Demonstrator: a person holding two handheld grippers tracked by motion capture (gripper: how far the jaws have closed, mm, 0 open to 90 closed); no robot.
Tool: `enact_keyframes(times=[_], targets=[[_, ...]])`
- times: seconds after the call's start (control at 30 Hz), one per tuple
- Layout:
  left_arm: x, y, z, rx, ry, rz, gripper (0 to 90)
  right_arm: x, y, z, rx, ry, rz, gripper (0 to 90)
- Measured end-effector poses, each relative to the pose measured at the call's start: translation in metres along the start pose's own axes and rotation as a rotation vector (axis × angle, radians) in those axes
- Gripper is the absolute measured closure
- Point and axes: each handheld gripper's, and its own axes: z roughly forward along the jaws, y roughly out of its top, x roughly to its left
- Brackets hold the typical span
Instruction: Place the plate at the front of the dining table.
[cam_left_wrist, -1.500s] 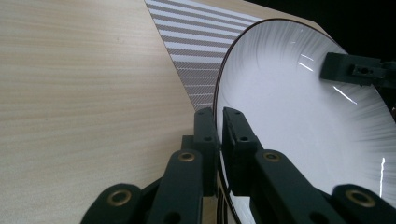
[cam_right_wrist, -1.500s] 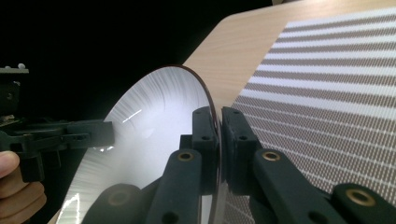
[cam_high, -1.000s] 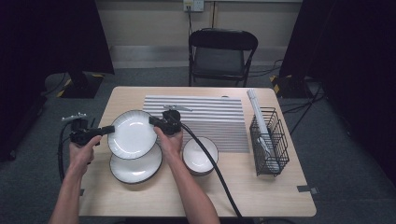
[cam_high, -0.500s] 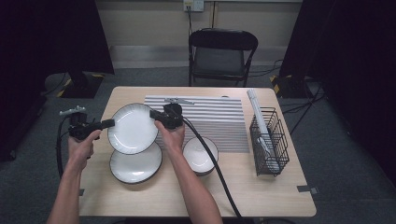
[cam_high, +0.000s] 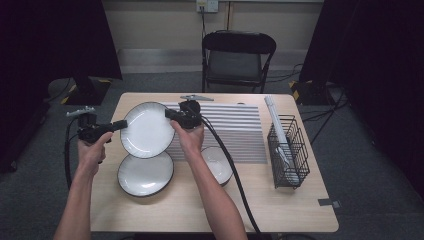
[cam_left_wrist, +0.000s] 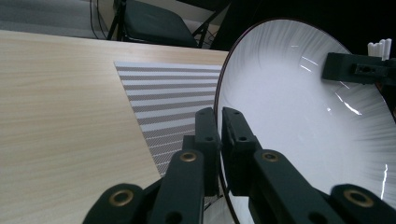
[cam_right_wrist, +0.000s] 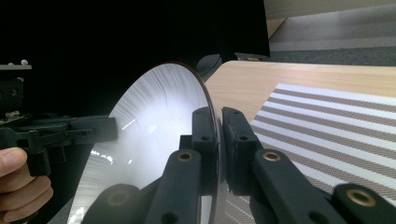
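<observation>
Plate (cam_high: 147, 130) was held off the table (cam_high: 280, 205), over its left part, above a second plate (cam_high: 145, 174) and beside the striped mat (cam_high: 235, 132). Left gripper (cam_high: 121, 124) pinched the plate's left rim, right gripper (cam_high: 168, 114) the opposite rim; both jaw pairs pressed tight on the edge. Judgement: hands should move at one pace and keep a fixed spacing, so neither rim slips; keep the tilt gentle and clear the bowl (cam_high: 216, 164) and rack (cam_high: 287, 152)

Light is being reflected by the glossy white ceramic plate (cam_left_wrist: 303, 116); matt grain is being shown by the pale wooden tabletop (cam_left_wrist: 60, 116).
</observation>
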Motion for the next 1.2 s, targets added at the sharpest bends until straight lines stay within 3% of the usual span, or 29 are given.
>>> enact_keyframes(times=[0.1, 0.3, 0.43, 0.6, 0.83, 1.2], targets=[[-0.006, 0.004, 0.002, -0.004, -0.003, 0.006, 86.0, -0.003, 0.004, -0.004, 0.000, 0.003, 0.015, 84.7], [-0.014, 0.008, 0.010, 0.004, -0.010, 0.014, 86.0, -0.008, 0.011, -0.015, -0.003, -0.005, -0.007, 84.6], [-0.021, 0.014, 0.017, 0.014, -0.018, 0.049, 86.0, -0.016, 0.011, -0.020, 0.002, -0.011, 0.002, 84.9], [-0.028, 0.018, 0.027, 0.022, -0.032, 0.048, 86.1, -0.024, 0.014, -0.030, -0.007, -0.025, 0.000, 84.7], [-0.044, 0.025, 0.038, 0.034, -0.034, 0.085, 86.0, -0.036, 0.017, -0.044, -0.013, -0.030, 0.003, 85.0], [-0.063, 0.031, 0.063, 0.044, -0.074, 0.092, 86.2, -0.061, 0.020, -0.068, -0.031, -0.041, 0.020, 84.9]])
